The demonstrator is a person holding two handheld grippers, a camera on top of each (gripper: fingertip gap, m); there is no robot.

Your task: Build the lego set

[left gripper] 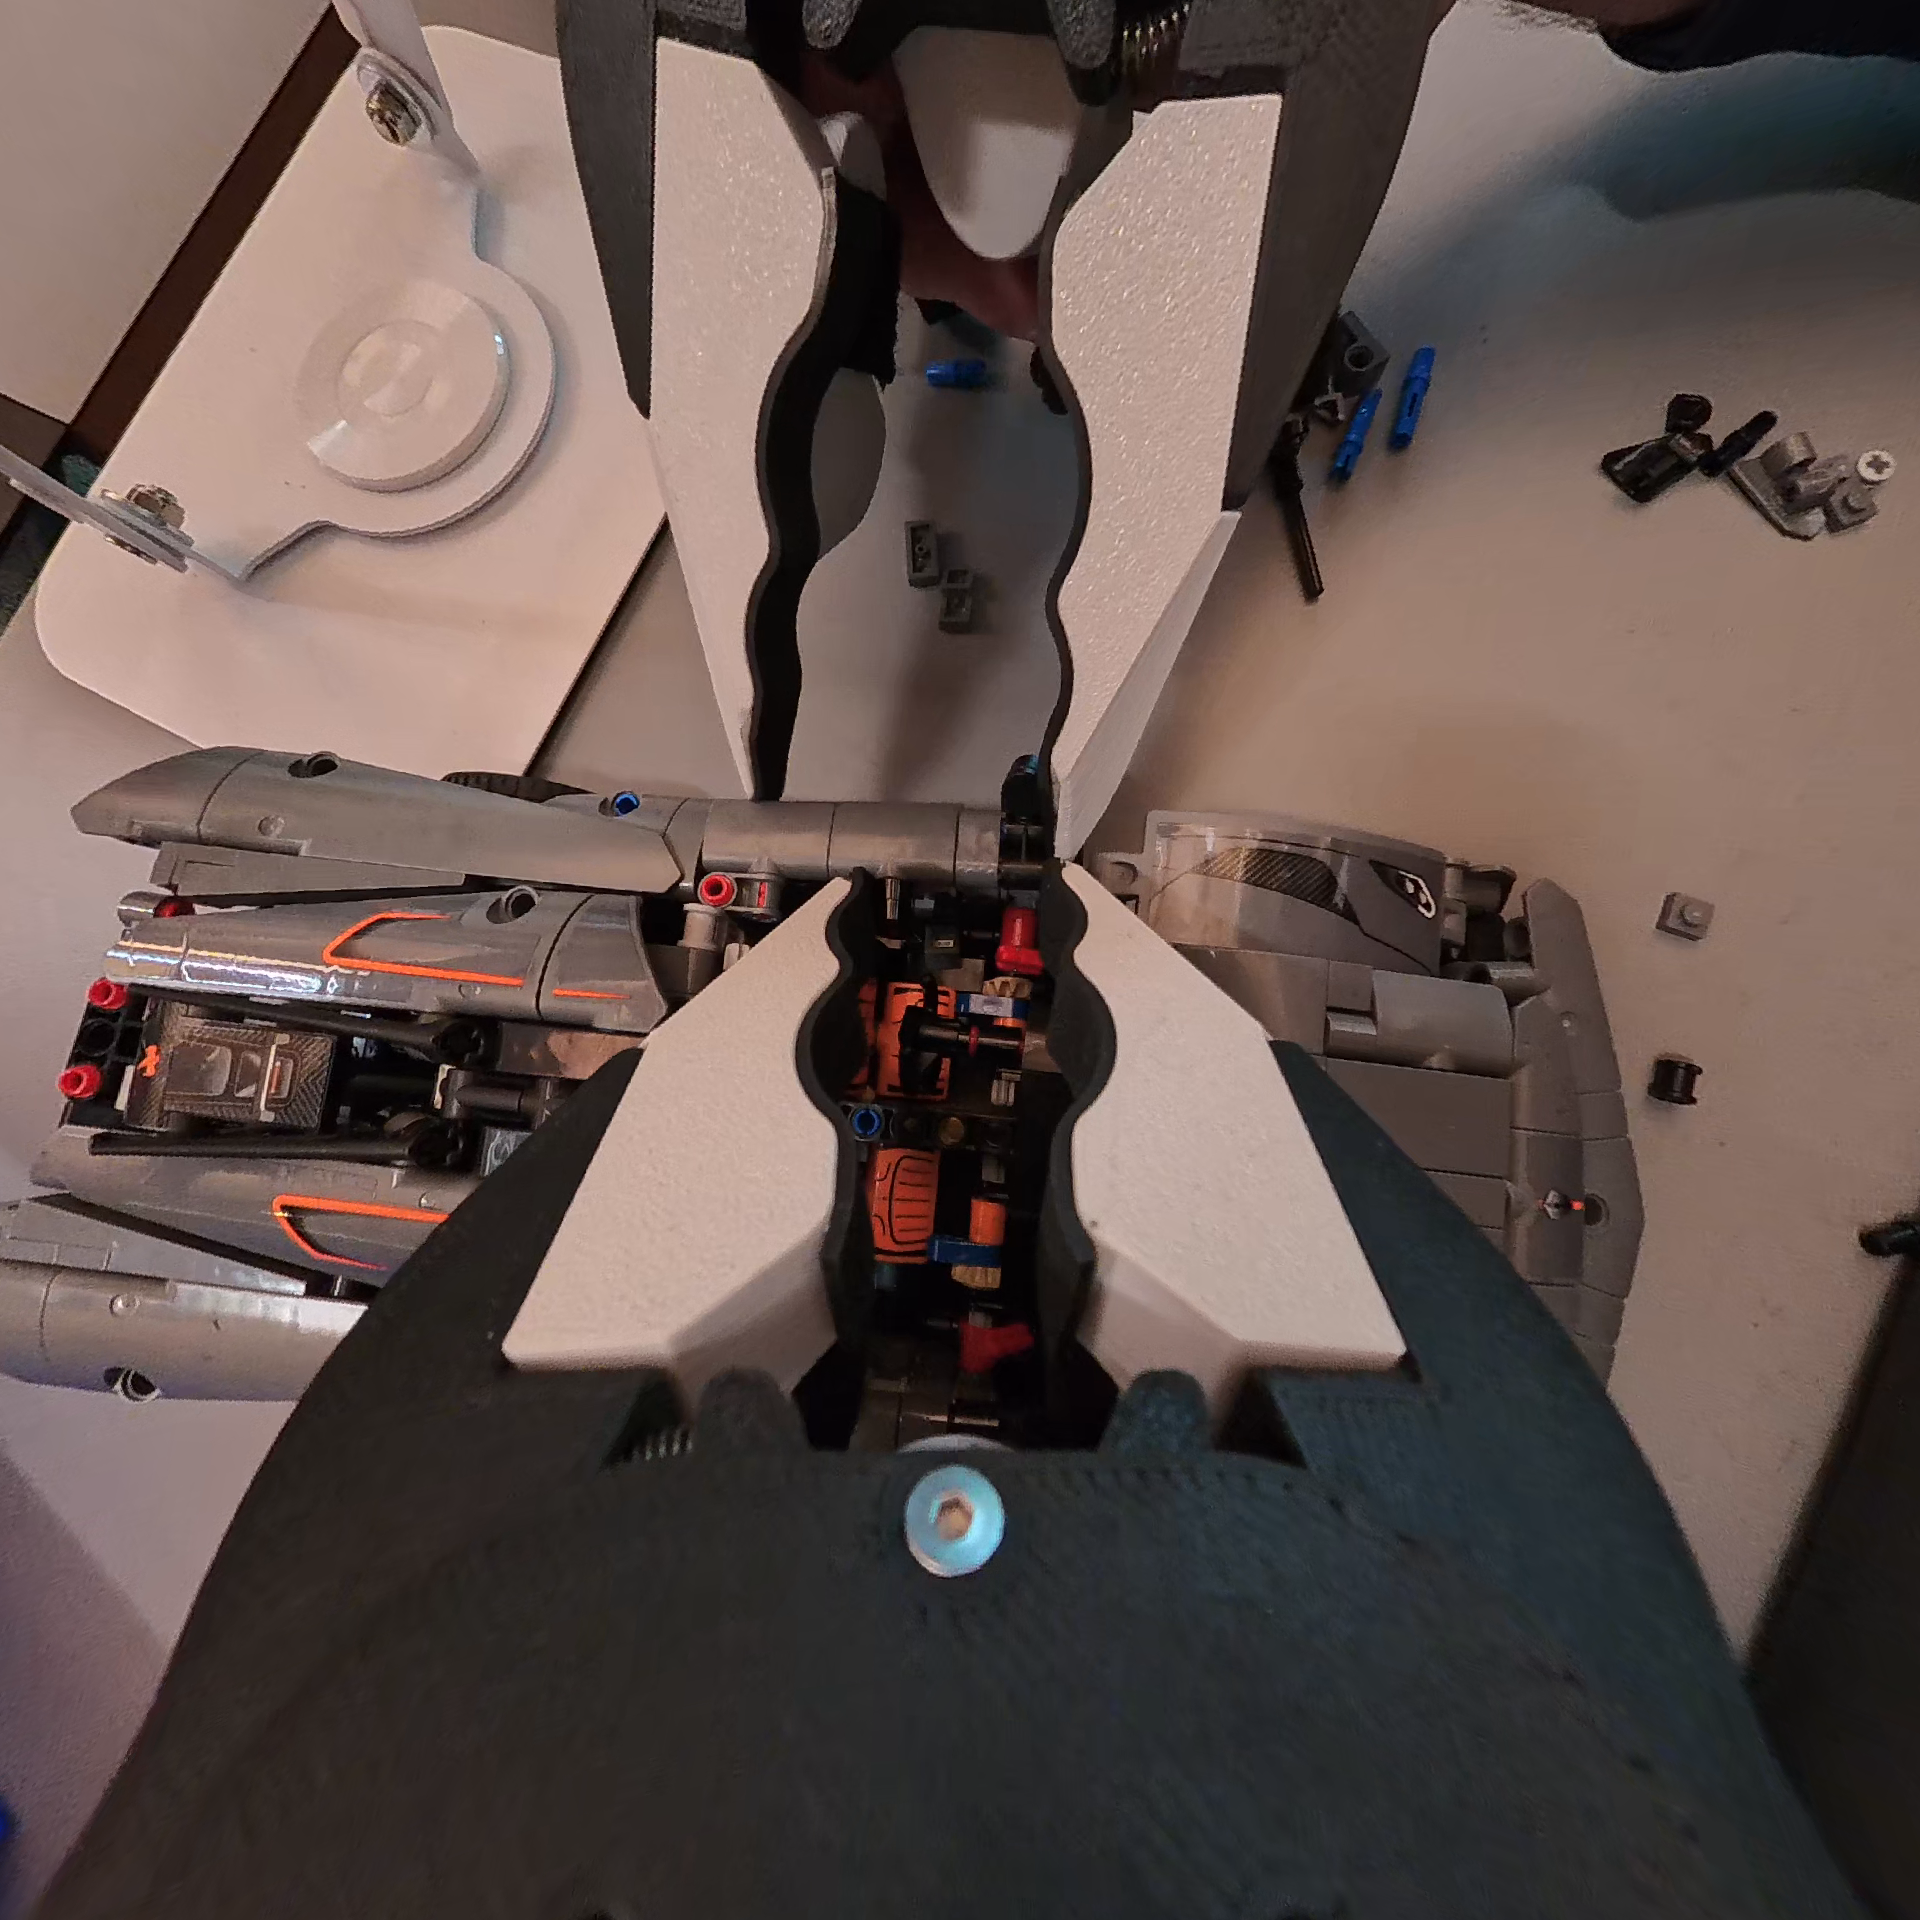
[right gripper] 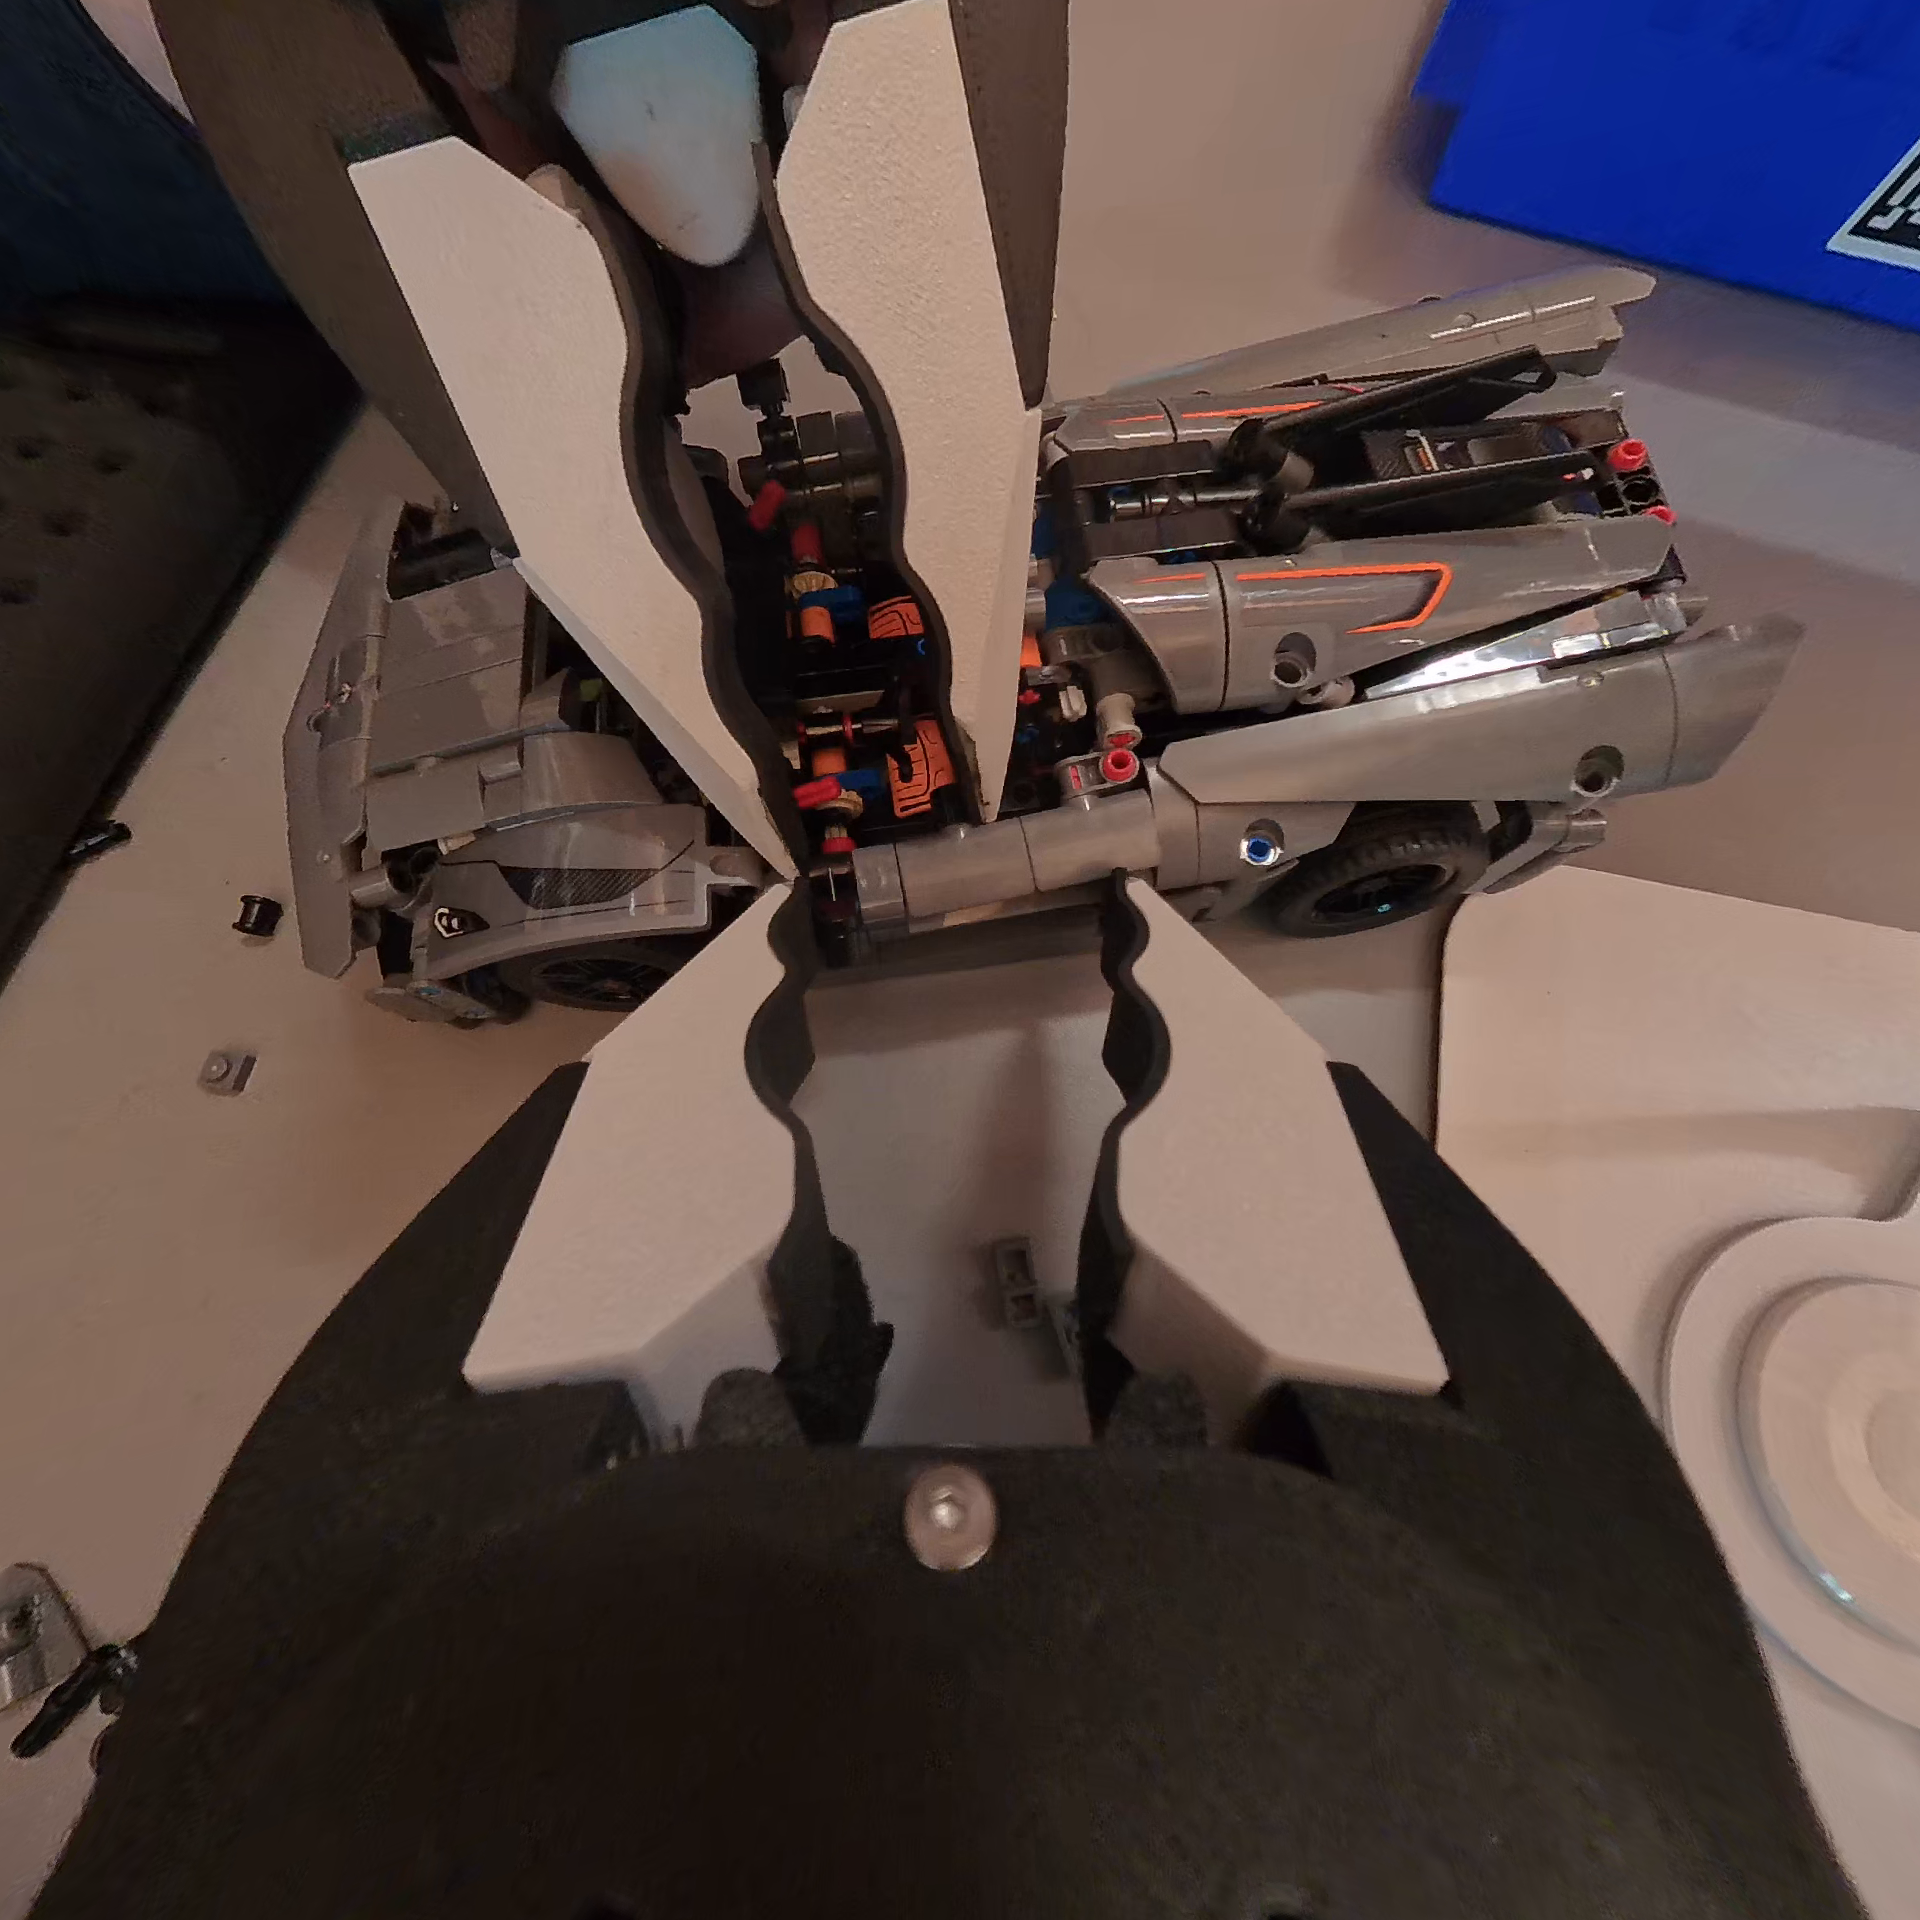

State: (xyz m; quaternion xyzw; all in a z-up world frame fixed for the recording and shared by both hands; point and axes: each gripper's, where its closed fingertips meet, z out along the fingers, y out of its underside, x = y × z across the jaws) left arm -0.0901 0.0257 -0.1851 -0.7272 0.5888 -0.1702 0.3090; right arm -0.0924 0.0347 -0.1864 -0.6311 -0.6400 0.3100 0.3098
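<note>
A grey lego car point(left gripper: 395, 831) with orange stripes lies across the table, its open cockpit showing orange seats point(left gripper: 902, 1039). My left gripper point(left gripper: 954, 878) is open and hangs over the cockpit, its fingers either side of the seats, holding nothing. My right gripper point(right gripper: 956, 888) is open and empty, its tips at the near side sill point(right gripper: 997, 862) of the car point(right gripper: 1455, 717). It faces the left gripper point(right gripper: 883, 836) from the opposite side. A black piece point(left gripper: 1023, 790) stands on the sill by one finger of the right gripper point(left gripper: 912, 800).
Loose parts lie on the table: blue pins point(left gripper: 1382, 405), two small grey pieces point(left gripper: 940, 577), black and grey parts point(left gripper: 1745, 457), a grey plate point(left gripper: 1685, 916), a black bush point(left gripper: 1673, 1078). A white board with a round disc point(left gripper: 395, 384) lies behind the car. A blue box point(right gripper: 1683, 135) stands beyond it. My left and right fingertips are right by each other.
</note>
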